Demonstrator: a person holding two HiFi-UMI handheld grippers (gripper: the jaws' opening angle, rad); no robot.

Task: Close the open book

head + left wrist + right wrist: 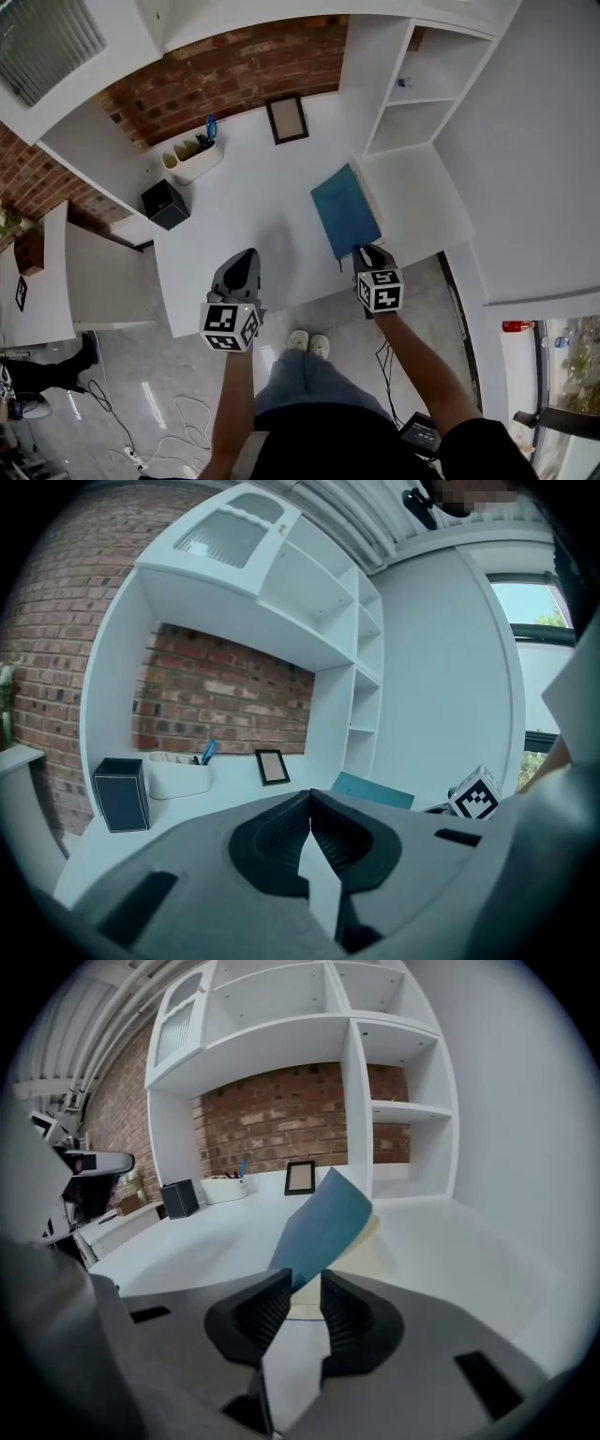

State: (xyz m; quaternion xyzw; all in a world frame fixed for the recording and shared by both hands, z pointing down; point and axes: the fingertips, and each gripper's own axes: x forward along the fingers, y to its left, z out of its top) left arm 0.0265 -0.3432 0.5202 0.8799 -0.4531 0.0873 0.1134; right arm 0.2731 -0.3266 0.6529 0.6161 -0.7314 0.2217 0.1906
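A book with a blue cover (345,210) lies on the white desk (248,211), toward its right side next to the shelf unit. In the right gripper view the blue cover (323,1221) stands lifted and tilted over the cream pages (367,1246). Its near corner reaches the gap of my right gripper (305,1281), whose jaws stand apart without pressing on it. From the head view my right gripper (367,251) sits at the book's near corner. My left gripper (246,255) hovers at the desk's front edge, left of the book. Its pads (310,797) meet, with nothing between them.
A small picture frame (287,119) leans at the back wall. A white organizer with pens (192,159) and a black box (166,203) stand at the back left. White shelves (412,103) rise at the right. The person's shoes (308,344) show below the desk edge.
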